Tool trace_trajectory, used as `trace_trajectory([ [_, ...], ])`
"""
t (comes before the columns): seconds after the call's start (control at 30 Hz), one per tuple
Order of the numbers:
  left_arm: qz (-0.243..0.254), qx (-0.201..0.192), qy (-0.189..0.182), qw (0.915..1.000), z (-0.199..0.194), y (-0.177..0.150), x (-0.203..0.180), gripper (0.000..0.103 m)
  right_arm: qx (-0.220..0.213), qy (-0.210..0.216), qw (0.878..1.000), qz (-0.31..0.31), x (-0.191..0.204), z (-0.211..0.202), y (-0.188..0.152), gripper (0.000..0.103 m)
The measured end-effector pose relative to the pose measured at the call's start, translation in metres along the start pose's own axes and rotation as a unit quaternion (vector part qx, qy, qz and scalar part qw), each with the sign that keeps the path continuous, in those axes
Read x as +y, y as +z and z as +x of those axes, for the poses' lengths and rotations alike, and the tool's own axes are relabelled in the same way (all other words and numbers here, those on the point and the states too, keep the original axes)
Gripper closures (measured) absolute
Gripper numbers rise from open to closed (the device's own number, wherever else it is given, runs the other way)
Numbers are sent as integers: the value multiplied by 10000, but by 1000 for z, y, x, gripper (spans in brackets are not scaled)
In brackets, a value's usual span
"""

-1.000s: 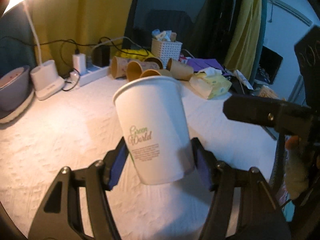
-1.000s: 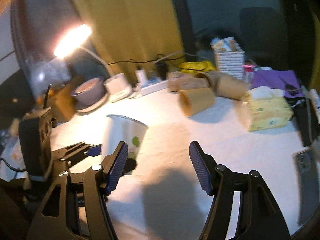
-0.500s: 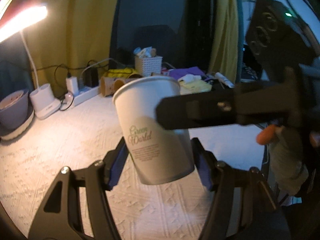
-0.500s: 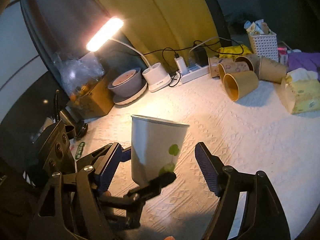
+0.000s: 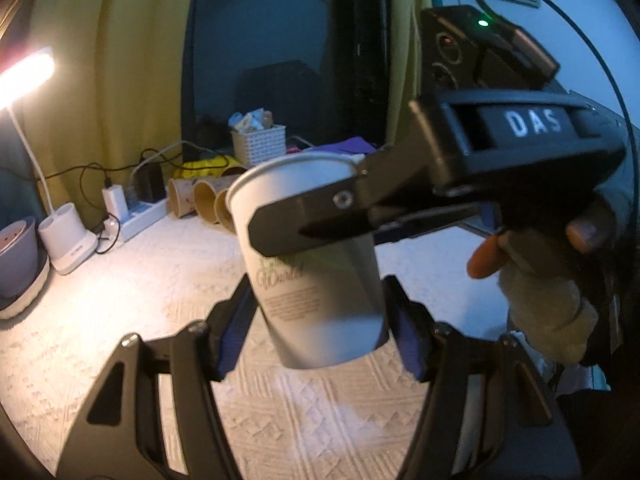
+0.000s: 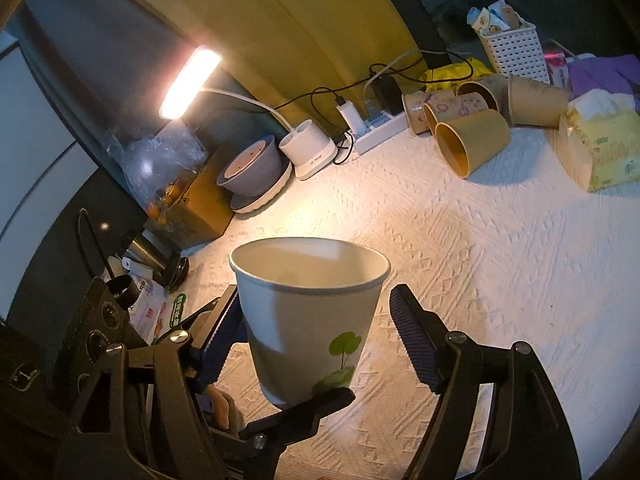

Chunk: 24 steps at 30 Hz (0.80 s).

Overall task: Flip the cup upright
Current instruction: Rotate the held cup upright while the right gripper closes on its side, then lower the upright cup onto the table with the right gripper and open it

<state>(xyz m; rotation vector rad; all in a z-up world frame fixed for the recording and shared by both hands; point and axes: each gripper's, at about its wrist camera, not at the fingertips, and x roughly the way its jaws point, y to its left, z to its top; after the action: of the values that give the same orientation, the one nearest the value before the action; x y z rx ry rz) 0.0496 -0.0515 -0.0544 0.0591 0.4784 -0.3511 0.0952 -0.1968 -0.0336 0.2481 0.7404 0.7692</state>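
left wrist view: the left gripper [image 5: 318,328] was at the bottom, its two blue pads pressed on the lower sides of the white paper cup [image 5: 308,264]. the cup was held up in the air above the white bumpy tablecloth [image 5: 120,304], mouth up and leaning a little. green writing showed on its side. the right gripper [image 5: 280,228] reached in from the right, and one black finger lay across the front of the cup near the rim. a hand [image 5: 552,272] held that tool.

in the right wrist view the cup [image 6: 308,316] sat between the right gripper's [image 6: 316,344] blue pads. the pads were spread wide, and there was a gap between the cup and the right pad. i could not tell if the left pad touched the cup. a green leaf picture showed low on the cup. a black finger of the left gripper [image 6: 308,404] passed right by its bottom.

farther back on the cloth lay some brown cups [image 6: 472,140] on their sides, and a yellow tissue pack [image 6: 600,152] was near them. behind them stood a white basket [image 6: 516,52] with small packets in it. a white power strip [image 6: 376,130], a lit desk lamp [image 6: 190,82] and a grey bowl [image 6: 250,168] on a white plate were near the yellow curtain [image 6: 320,28]
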Motion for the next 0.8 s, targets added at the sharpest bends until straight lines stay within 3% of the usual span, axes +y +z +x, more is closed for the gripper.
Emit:
trace_trajectory([
  [0.1,70,49,-23,10000,2,0,-2,38,58,73,10000,24,-4,1,1,32],
  [0.33,-54,297,-63,9995,14,0,1,36,141,65,9999,41,-10,7,3,34],
  [0.4,-116,460,-89,9988,21,-1,4,25,106,-50,9999,7,-11,8,5,34],
  [0.47,-190,549,-91,9983,23,-5,5,23,31,-145,9999,1,-14,8,7,34],
  [0.8,-853,1003,300,9908,33,-16,42,23,-314,-1489,9868,-556,-31,26,18,34],
])
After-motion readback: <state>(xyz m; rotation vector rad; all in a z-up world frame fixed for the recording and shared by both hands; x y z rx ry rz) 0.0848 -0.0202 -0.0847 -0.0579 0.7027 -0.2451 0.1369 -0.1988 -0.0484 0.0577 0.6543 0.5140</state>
